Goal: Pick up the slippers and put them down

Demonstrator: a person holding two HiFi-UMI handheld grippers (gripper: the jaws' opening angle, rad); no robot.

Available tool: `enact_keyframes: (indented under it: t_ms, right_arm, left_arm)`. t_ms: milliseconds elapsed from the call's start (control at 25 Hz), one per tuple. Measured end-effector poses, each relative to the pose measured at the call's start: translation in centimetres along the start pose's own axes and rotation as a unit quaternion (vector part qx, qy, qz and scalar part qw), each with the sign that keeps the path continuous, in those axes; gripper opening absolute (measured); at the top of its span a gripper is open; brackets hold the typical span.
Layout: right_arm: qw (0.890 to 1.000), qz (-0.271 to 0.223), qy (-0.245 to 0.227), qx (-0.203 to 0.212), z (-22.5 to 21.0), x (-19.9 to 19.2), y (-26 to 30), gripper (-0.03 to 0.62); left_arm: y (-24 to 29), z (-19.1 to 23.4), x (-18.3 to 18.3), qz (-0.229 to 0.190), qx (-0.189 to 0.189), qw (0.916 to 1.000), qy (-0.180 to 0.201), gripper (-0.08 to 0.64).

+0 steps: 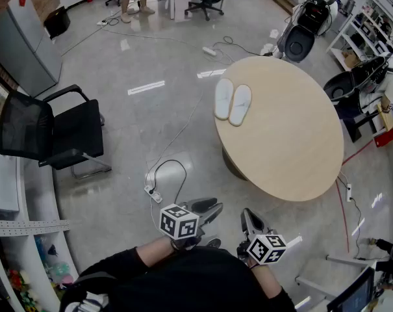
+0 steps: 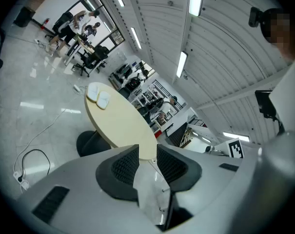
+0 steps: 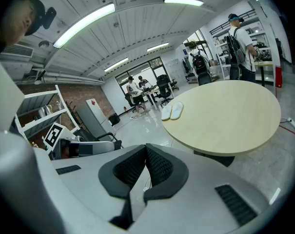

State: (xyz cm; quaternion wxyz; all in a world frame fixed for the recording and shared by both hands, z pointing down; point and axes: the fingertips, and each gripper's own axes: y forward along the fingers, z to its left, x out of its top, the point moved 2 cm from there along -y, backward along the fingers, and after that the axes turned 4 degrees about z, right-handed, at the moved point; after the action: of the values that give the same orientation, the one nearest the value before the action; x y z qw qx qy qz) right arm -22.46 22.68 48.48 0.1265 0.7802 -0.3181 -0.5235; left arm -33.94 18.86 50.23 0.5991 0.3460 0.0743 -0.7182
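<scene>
Since the slippers (image 1: pixel 232 103) look light, soft and floppy (a thin white pair), pinching each at its heel edge seems safest. They lie side by side on the table (image 1: pixel 293 148), well ahead of the left claw (image 1: pixel 208 210), which is partly open and empty, and the right claw (image 1: pixel 250 220), which is closed on nothing.

Seen from above, the person wears a black long-sleeved top (image 1: pixel 196 281). Just beyond the top's cuffs, the left tool (image 1: pixel 208 209) and the right tool (image 1: pixel 248 218) have matching pale grey moulded shells with dark grey jaws. Nearest the top, the left cube (image 1: pixel 178 221) and the right cube (image 1: pixel 267 247) are white, printed with black square markers. Black ribbed pads (image 2: pixel 123 167) line the jaws; a black grooved strip (image 3: pixel 235 204) marks each shell.
</scene>
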Motion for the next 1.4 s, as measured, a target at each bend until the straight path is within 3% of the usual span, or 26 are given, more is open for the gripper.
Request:
enact_keyframes:
  t_ms: [240,640,920,1400]
  right_arm:
    - [1.000,-0.012,0.003,0.009,2.6,-0.6,-1.7,0.015]
    - [0.996,-0.054,0.052,0.055,0.2,0.1,-4.4,0.015]
    - [0.994,-0.094,0.043,0.040,-3.3,0.9,-8.1,0.015]
    - [0.991,-0.074,0.070,0.087,-8.1,-1.6,-12.1,0.015]
  left_arm:
    - [-2.8,-2.2,-0.6,-0.001,0.001,0.9998,0.018,0.126]
    - [-1.8,-5.2,-1.0,-0.010,0.038,0.9982,0.046,0.126]
    - [1.1,-8.4,-2.1,-0.005,0.041,0.9970,0.065,0.126]
    - [4.7,-11.9,-7.5,0.007,0.093,0.9950,0.035,0.126]
